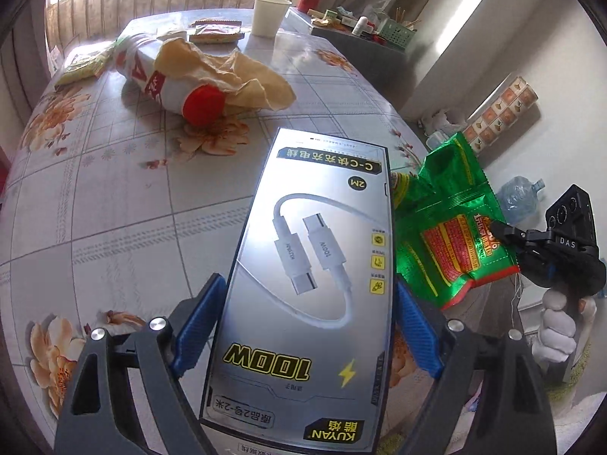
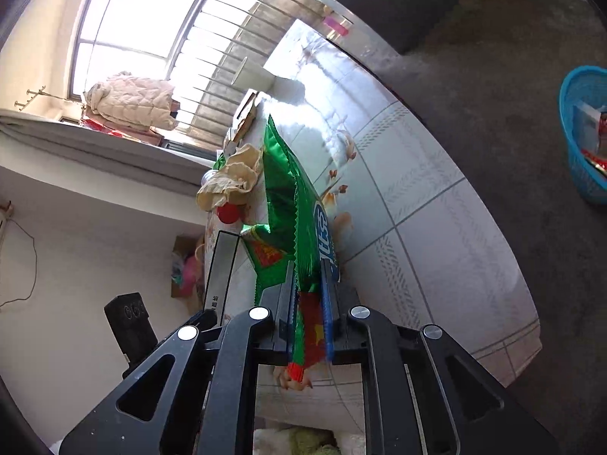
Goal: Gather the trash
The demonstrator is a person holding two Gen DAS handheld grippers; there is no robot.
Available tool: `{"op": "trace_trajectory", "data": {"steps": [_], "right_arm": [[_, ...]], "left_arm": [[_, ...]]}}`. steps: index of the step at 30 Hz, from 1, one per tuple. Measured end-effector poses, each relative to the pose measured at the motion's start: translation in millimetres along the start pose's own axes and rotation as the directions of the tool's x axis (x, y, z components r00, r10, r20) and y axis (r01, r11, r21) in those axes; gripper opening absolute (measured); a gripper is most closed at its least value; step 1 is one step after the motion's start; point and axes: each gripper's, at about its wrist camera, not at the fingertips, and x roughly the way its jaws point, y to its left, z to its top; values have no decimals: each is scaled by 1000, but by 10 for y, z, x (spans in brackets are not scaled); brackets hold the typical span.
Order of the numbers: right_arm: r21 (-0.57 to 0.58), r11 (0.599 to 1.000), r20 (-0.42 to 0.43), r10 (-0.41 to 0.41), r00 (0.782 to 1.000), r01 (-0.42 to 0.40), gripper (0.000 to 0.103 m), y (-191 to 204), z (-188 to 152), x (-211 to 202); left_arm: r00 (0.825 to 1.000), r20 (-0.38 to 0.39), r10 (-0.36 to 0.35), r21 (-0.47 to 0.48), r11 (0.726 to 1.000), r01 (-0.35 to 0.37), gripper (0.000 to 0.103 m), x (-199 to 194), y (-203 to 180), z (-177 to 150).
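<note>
Clamped wide across the left gripper (image 1: 307, 326), a cable box (image 1: 303, 284) sits flat between both blue pads, gripped by its long edges so it lifts level off the table (image 1: 114, 208). Just right of the box, the right gripper (image 1: 500, 233), in a gloved hand (image 1: 555, 331), pinches a green snack bag (image 1: 451, 227), jaws nearly closed on its thin foil. Beyond the box lie a tipped bottle (image 1: 167, 79) under a crumpled paper wrapper (image 1: 227, 72), then flat packets and a paper cup (image 1: 268, 15). Away from the box, on the floor, a blue basket (image 2: 580, 144) already holds scraps, likely where both pieces are bound
</note>
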Motion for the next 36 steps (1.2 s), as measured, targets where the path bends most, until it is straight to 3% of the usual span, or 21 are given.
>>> {"op": "trace_trajectory", "data": {"steps": [4,7,10,25,36], "right_arm": [[-16,999,28,-37,999,38,36,22,27,-13],[-35,998,38,-50,998,51,47,45,56,10],[-49,996,40,-67,997,68,51,53,96,65],[-71,994,-39,-85,996,82,52,39,116,412],[-93,989,-37,-121,992,117,48,35,69,390]], "left_arm": [[999,-29,14,-17,1000,-14,84,69,15,-61],[999,-27,17,-8,1000,-17,85,76,-2,-47],[1000,-18,24,21,1000,-24,87,94,-65,5],[983,8,181,108,978,-181,90,384,-211,241],[977,-20,212,41,977,-211,90,384,-83,258]]}}
